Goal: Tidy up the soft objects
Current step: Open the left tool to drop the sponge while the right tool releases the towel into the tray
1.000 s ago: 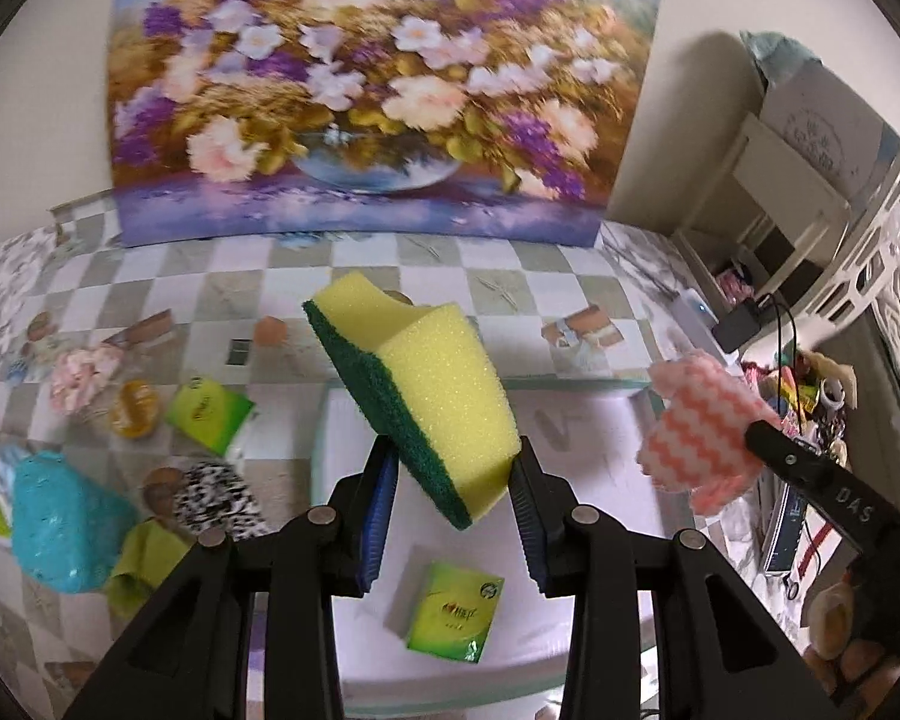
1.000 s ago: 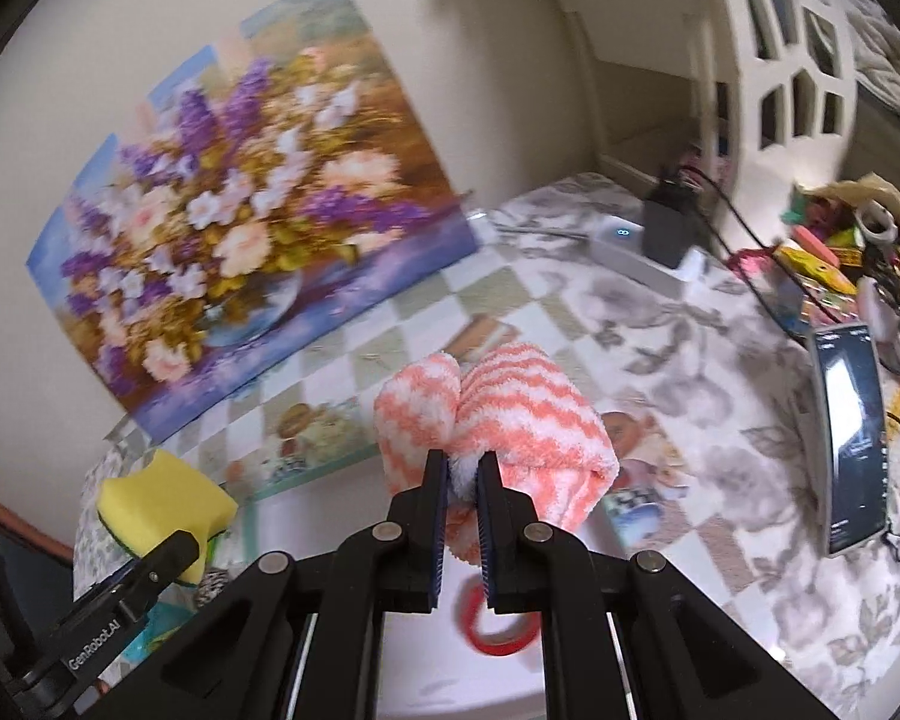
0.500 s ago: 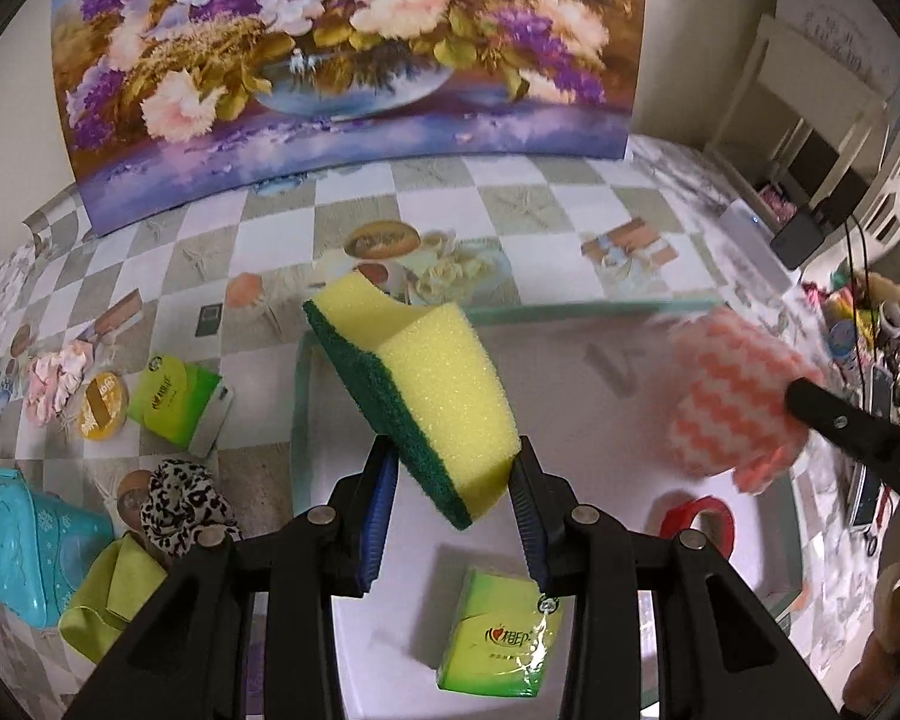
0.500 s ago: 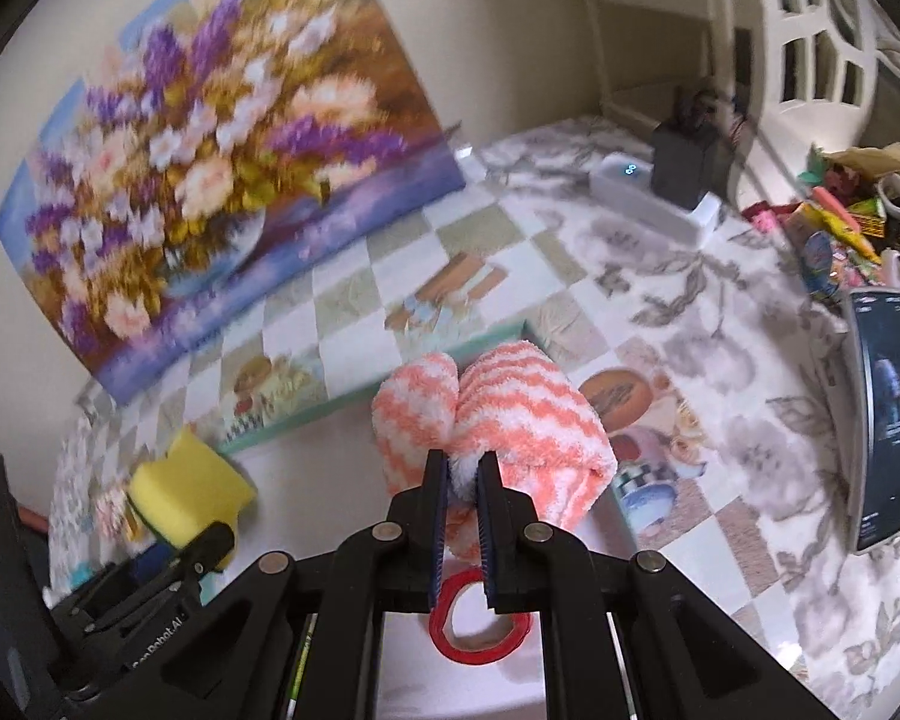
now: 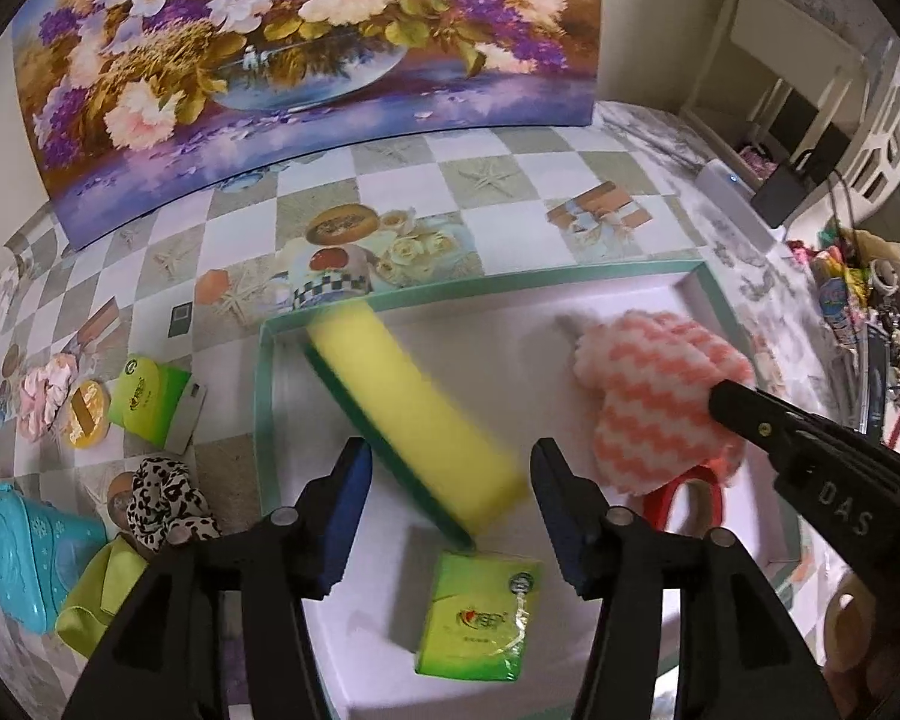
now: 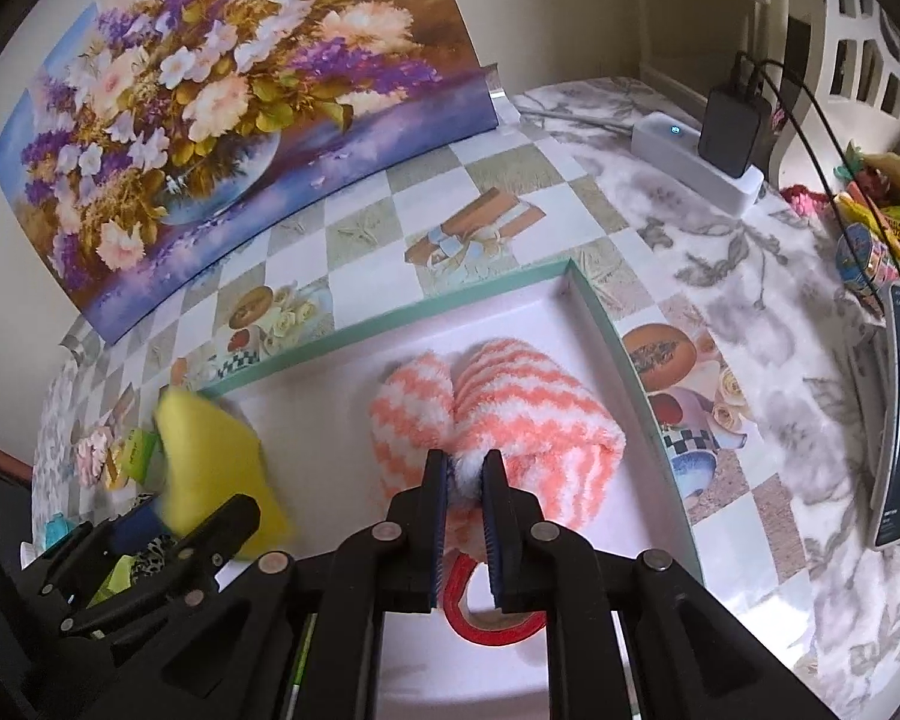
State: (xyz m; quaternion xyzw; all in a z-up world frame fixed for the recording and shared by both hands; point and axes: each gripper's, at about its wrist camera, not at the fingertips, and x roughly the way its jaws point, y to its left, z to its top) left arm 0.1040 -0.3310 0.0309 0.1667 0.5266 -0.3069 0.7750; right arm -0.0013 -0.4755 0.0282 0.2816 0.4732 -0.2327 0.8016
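And there it goes: the left hand-held gripper [image 5: 447, 471] is opening its jaws, and the yellow sponge [image 5: 414, 420] it was pinching a second ago has slipped free, blurred mid-drop with its green scouring side down, nothing pressing on it now, tumbling into the left part of the teal-rimmed tray [image 5: 263, 396] on the bench. Over to the right hand-held gripper [image 6: 465, 468]: it has come down too, jaws starting to ease apart but the pads still nipped on the white tuft of the pink zigzag fluffy sock roll [image 6: 510, 414], now low over the tray's right end, above the red tape ring [image 6: 486, 612]. A green tissue pack [image 5: 480, 618] already lies inside. So one soft item is delivered, the second looks about to follow.
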